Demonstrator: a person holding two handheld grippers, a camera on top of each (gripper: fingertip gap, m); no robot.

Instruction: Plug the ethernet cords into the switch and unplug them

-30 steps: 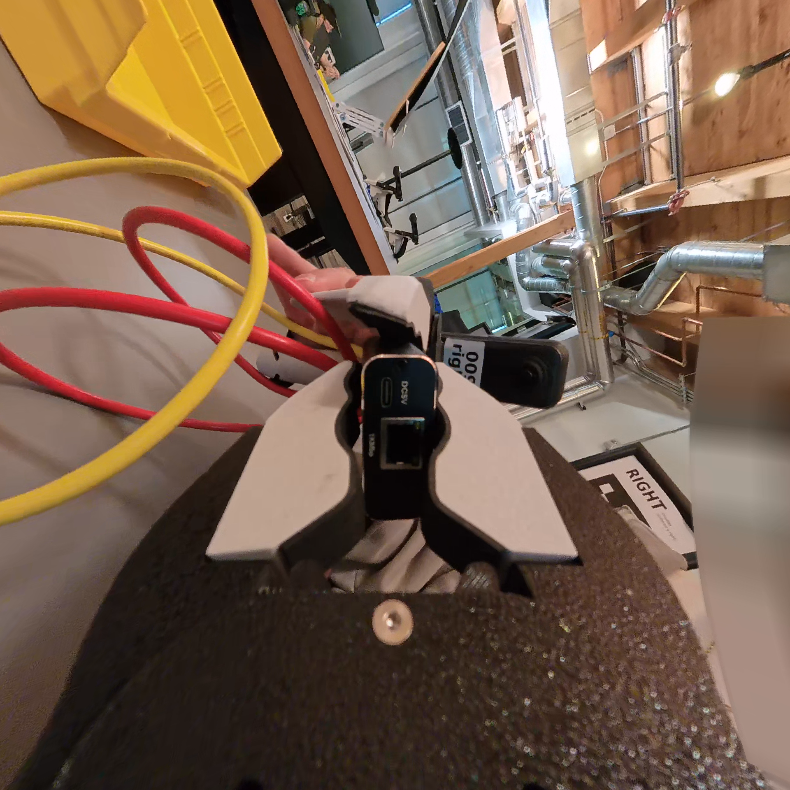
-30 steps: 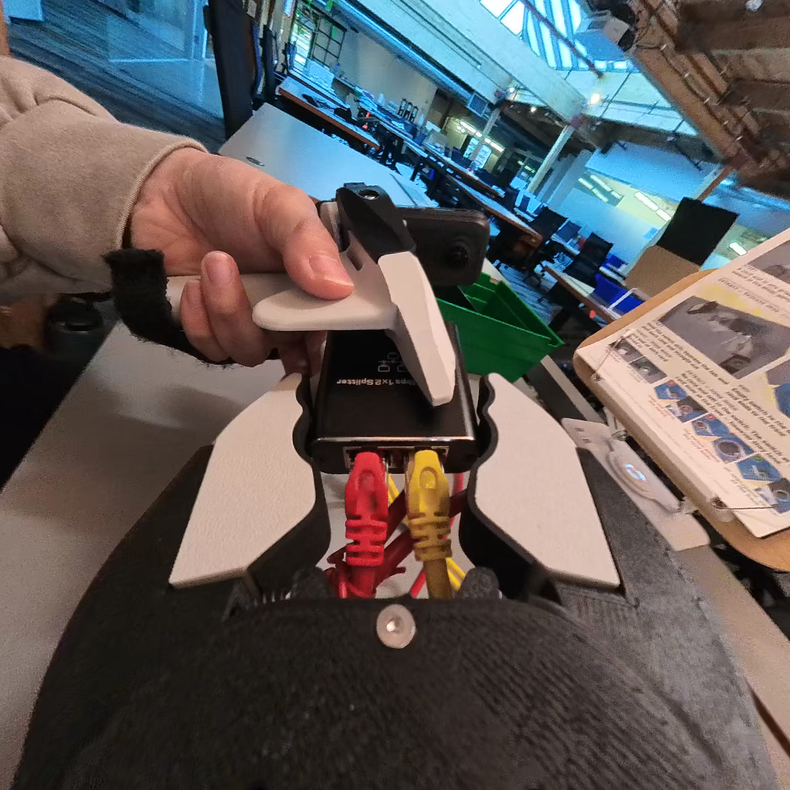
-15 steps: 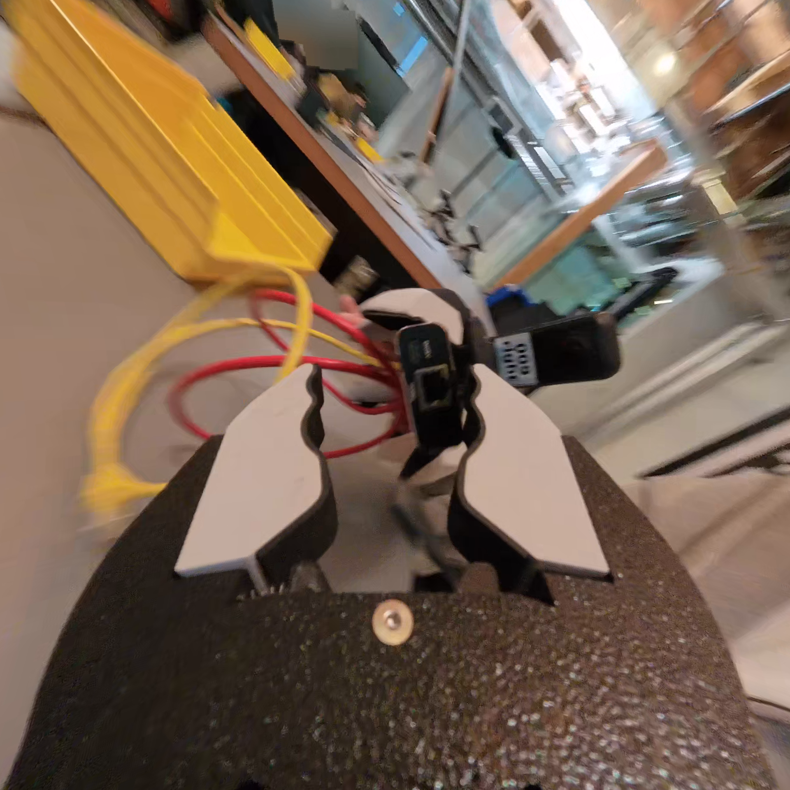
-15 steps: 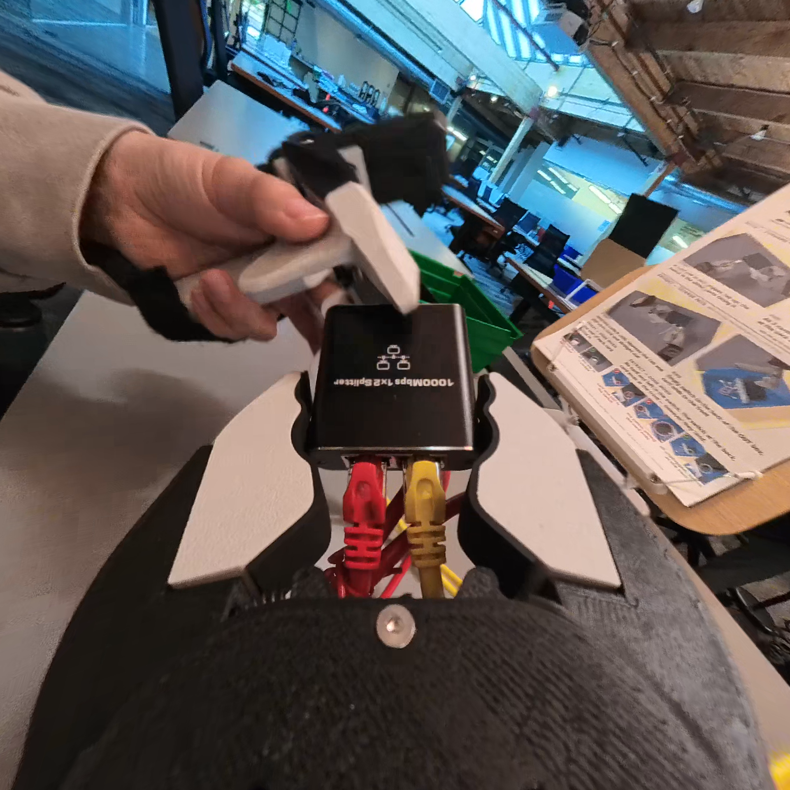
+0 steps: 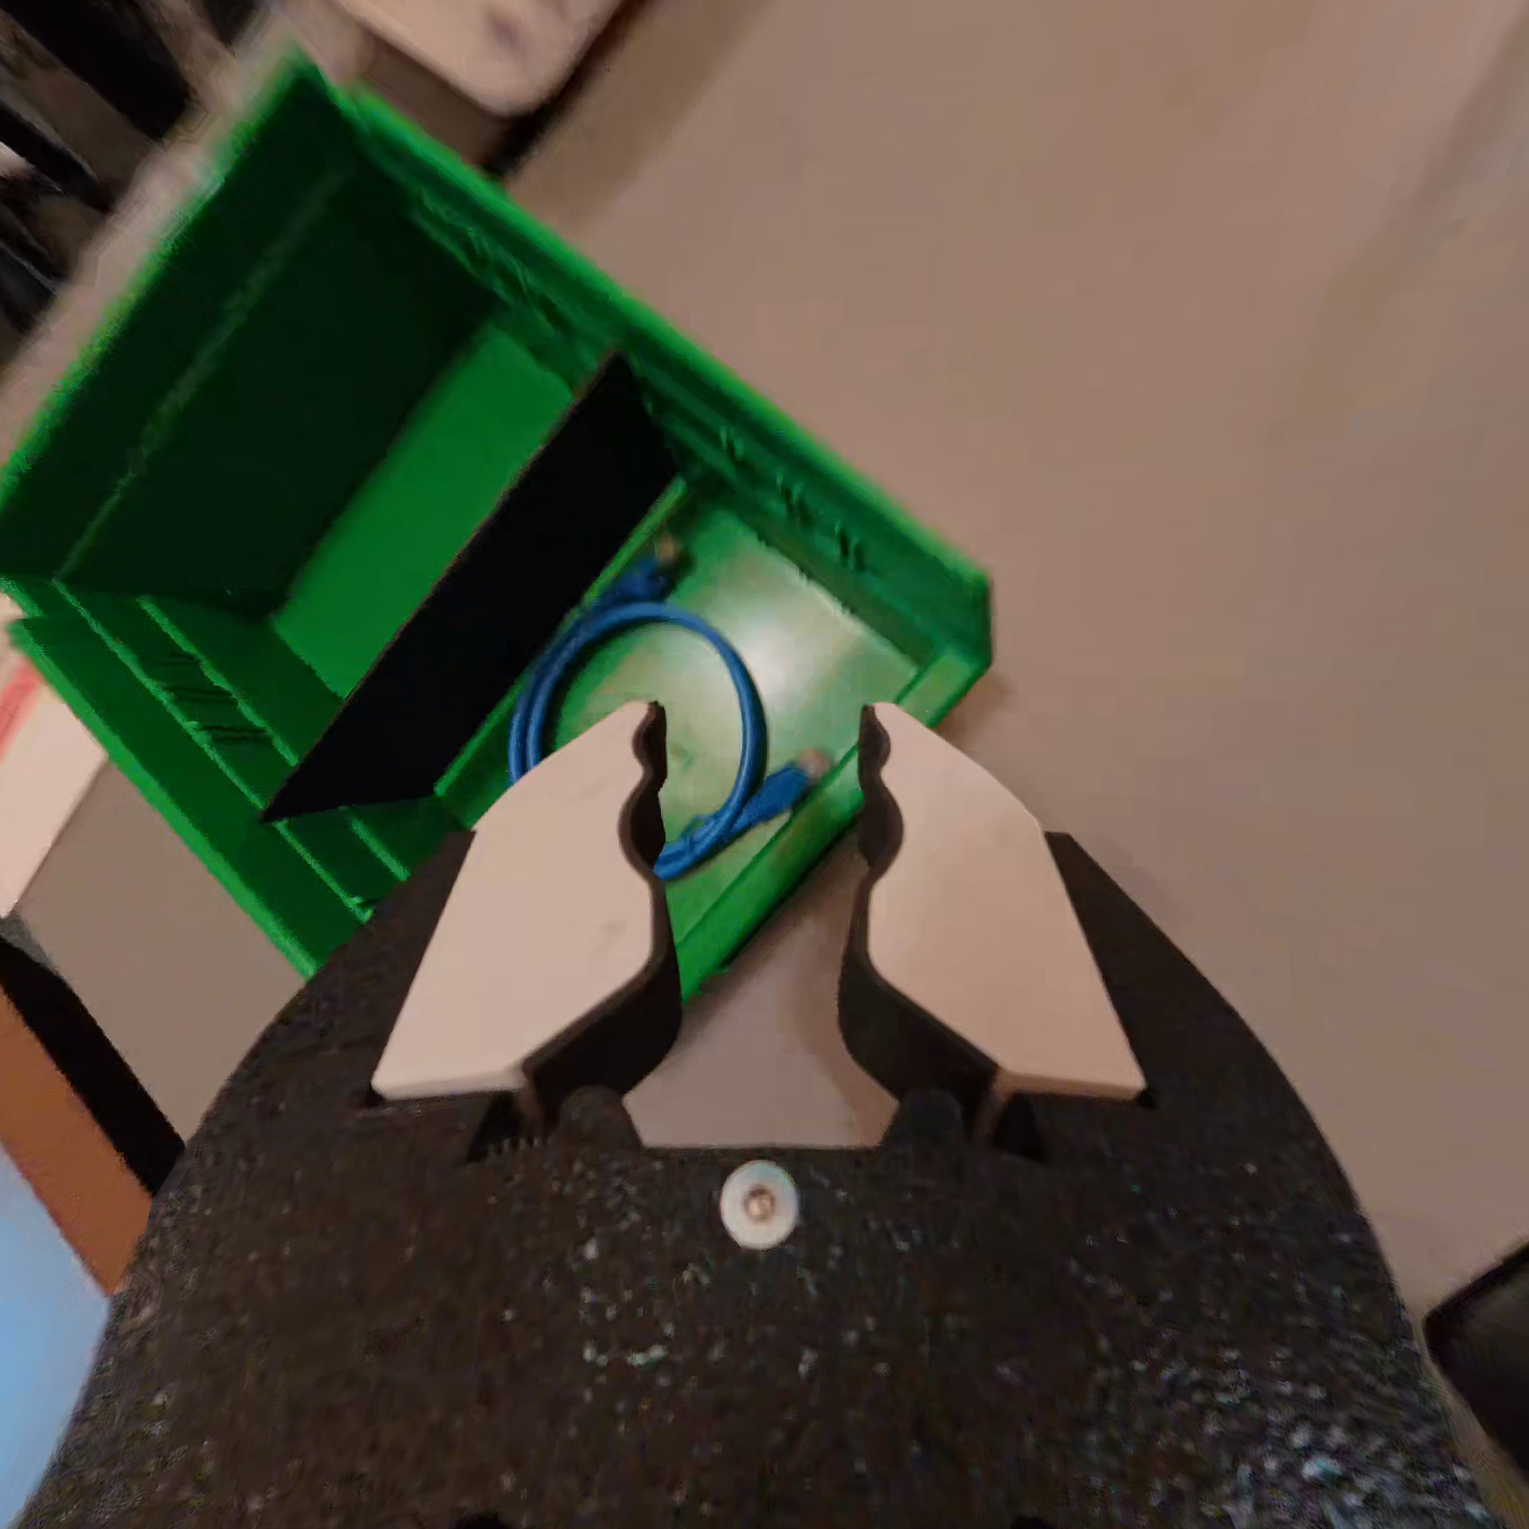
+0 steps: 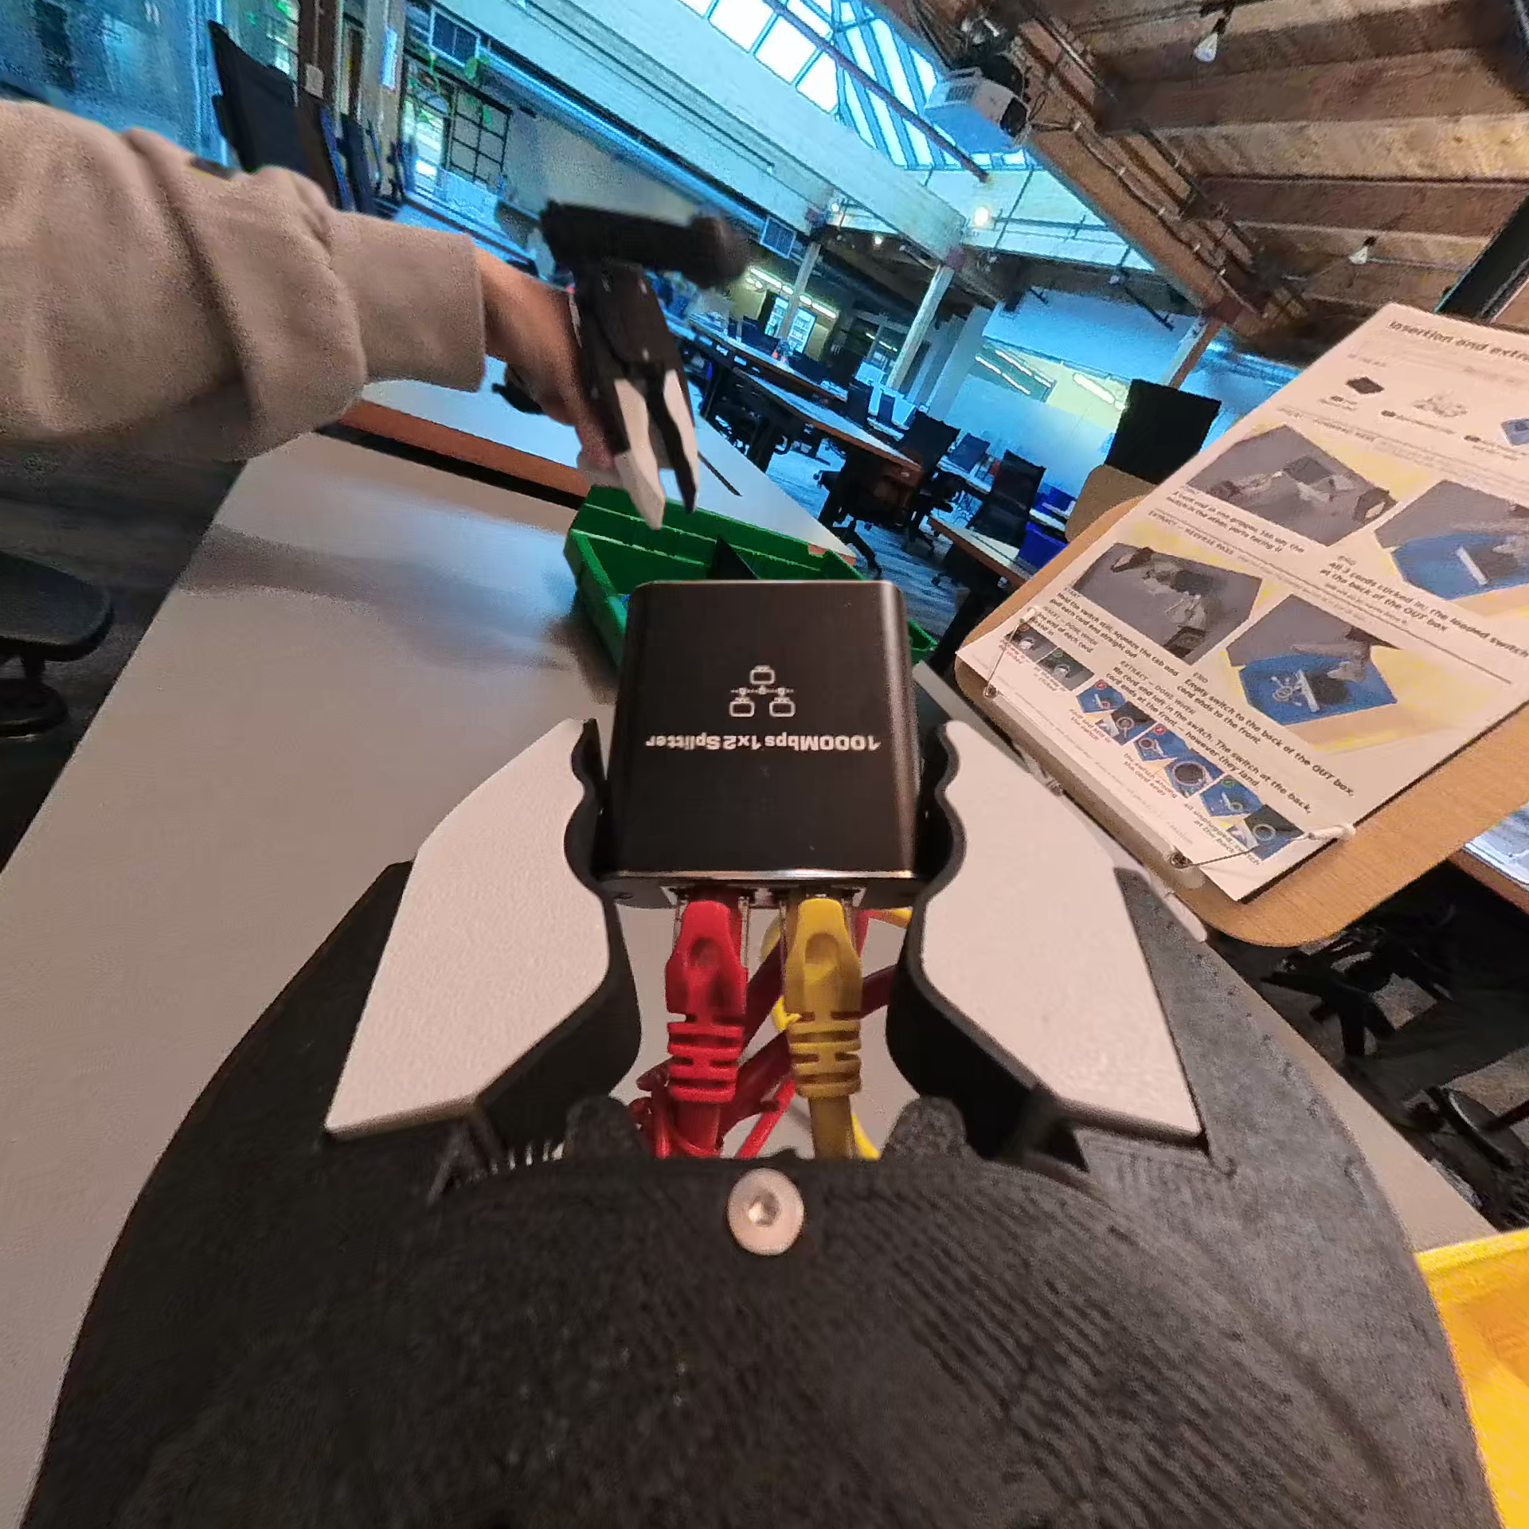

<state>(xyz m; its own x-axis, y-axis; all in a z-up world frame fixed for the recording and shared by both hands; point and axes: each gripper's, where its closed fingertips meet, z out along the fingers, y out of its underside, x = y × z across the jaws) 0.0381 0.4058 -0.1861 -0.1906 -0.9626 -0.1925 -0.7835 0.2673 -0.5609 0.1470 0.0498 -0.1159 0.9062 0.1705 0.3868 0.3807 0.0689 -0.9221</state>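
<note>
My right gripper (image 6: 765,749) is shut on the black switch (image 6: 765,728) and holds it above the grey table. A red cord (image 6: 703,1005) and a yellow cord (image 6: 823,1005) are plugged into its near side. My left gripper (image 5: 757,736) is open and empty, hovering above a green bin (image 5: 960,662) where a coiled blue cord (image 5: 745,695) lies. In the right wrist view the left gripper (image 6: 666,488) hangs above that bin (image 6: 596,546), fingers pointing down.
A black divider (image 5: 496,629) splits the green bin. A clipboard with instruction sheets (image 6: 1291,662) stands at the right. A yellow bin corner (image 6: 1481,1365) shows at the lower right. The grey table (image 6: 289,662) stretches to the left, under a person's sleeve (image 6: 207,306). One gripper's finger ends stand about 40 cm off the other's.
My left gripper let go of the switch, opened, and swung away to above the green bin. My right gripper kept its hold on the switch.
</note>
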